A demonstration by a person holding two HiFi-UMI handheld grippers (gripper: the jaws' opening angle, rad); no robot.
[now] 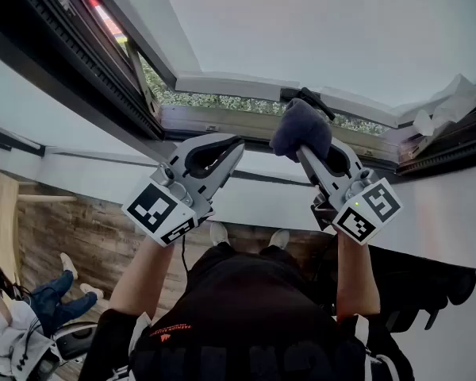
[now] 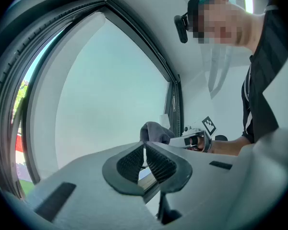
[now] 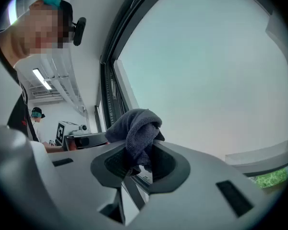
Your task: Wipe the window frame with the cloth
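A dark grey-blue cloth [image 1: 301, 128] is bunched in my right gripper [image 1: 306, 152], which is shut on it; the wad sticks out past the fingertips and rests against the grey lower rail of the window frame [image 1: 214, 121]. In the right gripper view the cloth [image 3: 135, 127] hangs between the ribbed pads, over the frame [image 3: 109, 87]. My left gripper [image 1: 235, 146] hovers just left of it, below the same rail, shut with nothing between its pads [image 2: 158, 163]. From the left gripper view the cloth [image 2: 156, 130] and right gripper [image 2: 196, 139] show beyond the tips.
The open sash [image 1: 87, 50] with its dark seal slants up at the left. A black window handle [image 1: 314, 101] sits behind the cloth. Crumpled white wrap [image 1: 448, 101] clings to the frame's right corner. Another person [image 1: 28, 320] sits on the wooden floor [image 1: 71, 228] below left.
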